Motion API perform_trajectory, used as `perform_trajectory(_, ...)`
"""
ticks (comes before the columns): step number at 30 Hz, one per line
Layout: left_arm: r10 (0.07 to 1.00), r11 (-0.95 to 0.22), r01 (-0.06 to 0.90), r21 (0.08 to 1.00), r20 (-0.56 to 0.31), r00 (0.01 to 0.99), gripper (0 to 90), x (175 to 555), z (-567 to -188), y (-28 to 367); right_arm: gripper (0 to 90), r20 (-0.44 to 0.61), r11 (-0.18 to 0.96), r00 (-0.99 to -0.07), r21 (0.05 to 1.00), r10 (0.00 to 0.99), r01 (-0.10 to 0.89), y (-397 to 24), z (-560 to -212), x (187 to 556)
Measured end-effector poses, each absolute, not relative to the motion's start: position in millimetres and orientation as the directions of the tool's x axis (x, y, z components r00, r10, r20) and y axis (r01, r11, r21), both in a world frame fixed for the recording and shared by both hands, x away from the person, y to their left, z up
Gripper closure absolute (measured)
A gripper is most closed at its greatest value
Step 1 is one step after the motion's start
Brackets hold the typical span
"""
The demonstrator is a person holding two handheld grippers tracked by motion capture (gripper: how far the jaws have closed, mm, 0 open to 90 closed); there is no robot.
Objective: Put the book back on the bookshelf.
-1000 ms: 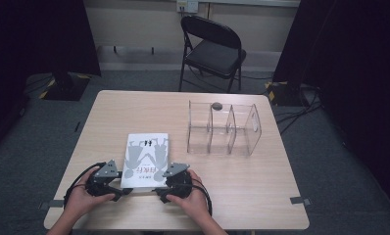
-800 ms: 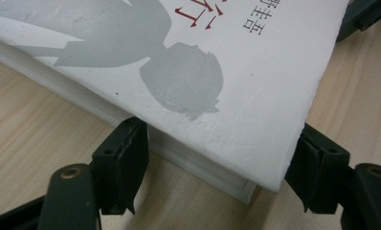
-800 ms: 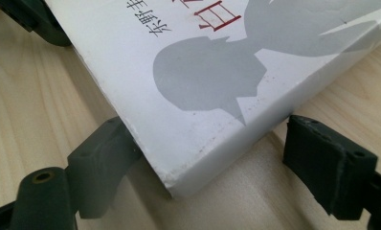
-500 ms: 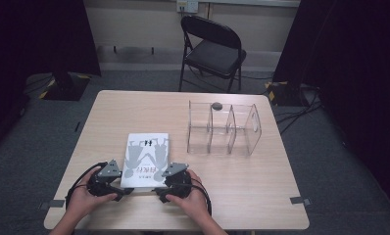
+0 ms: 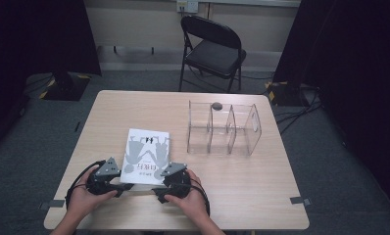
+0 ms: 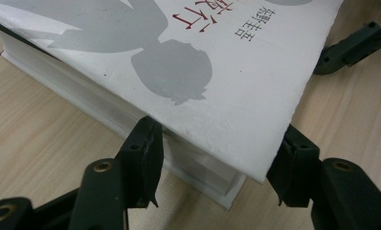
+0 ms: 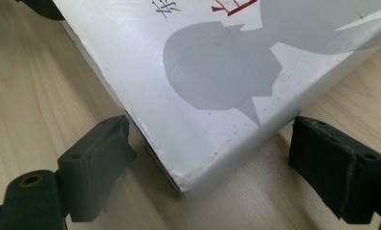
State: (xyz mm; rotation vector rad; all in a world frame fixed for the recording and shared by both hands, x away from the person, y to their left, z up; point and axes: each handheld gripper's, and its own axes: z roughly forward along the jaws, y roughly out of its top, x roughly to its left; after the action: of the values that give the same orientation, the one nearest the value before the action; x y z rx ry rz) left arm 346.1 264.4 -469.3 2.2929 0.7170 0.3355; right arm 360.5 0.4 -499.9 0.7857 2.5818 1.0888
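Two claws are working on one white book [image 5: 146, 155], which lies flat on the wooden table [image 5: 134, 110] to the left of the clear plastic organizer [image 5: 223, 128]. What has just changed is my left claw [image 6: 217, 170]: its jaws have just been closing, and in the left gripper view they now stand on both sides of the near left corner of the book, one jaw touching the page edge and the other at the edge of the cover. I judge that the grip is almost made but not yet firm, because the corner is between the jaws and I cannot see real pressing. My right claw [image 7: 234, 160] has just been opening a little more; its jaws stand wide apart around the near right corner of the book, with free space on each side, so it holds nothing. For the work this means, I think, that the book is being framed at its two near corners before it is lifted, perhaps toward the organizer. Both of my hands [image 5: 83, 196] rest low on the table at the near edge of the book, with the claws pointing inward toward each other.
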Motion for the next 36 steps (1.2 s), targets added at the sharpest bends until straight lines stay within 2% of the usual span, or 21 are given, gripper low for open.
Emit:
perform_trajectory(6, 0.579, -0.6, 0.393, 0.697, 0.038, 0.814, 45.7, 346.0, -467.0, 265.1, 13.3, -0.031, 0.598, -0.837, 0.715, 0.546, 0.363, -1.0, -498.7, 359.8)
perform_trajectory(8, 0.579, -0.597, 0.394, 0.699, 0.036, 0.814, 45.7, 346.3, -467.1, 265.4, 13.9, -0.095, 0.634, -0.846, 0.708, 0.524, 0.313, -1.0, -495.5, 357.5)
perform_trajectory(10, 0.588, -0.582, 0.398, 0.709, 0.028, 0.809, 45.7, 345.6, -466.3, 264.7, 14.1, -0.104, 0.641, -0.845, 0.701, 0.525, 0.312, -1.6, -493.6, 356.1)
perform_trajectory(19, 0.59, -0.588, 0.403, 0.702, 0.032, 0.806, 45.8, 346.4, -461.5, 262.9, 14.4, -0.086, 0.608, -0.867, 0.747, 0.491, 0.269, 1.4, -475.6, 352.8)
perform_trajectory(27, 0.585, -0.602, 0.405, 0.689, 0.035, 0.81, 45.8, 347.4, -459.2, 262.6, 10.9, -0.095, 0.586, -0.855, 0.766, 0.51, 0.264, 8.1, -471.6, 353.6)
perform_trajectory(36, 0.587, -0.601, 0.406, 0.689, 0.036, 0.809, 45.7, 348.3, -456.0, 261.5, 11.9, -0.149, 0.602, -0.844, 0.764, 0.515, 0.233, 20.8, -464.6, 355.3)
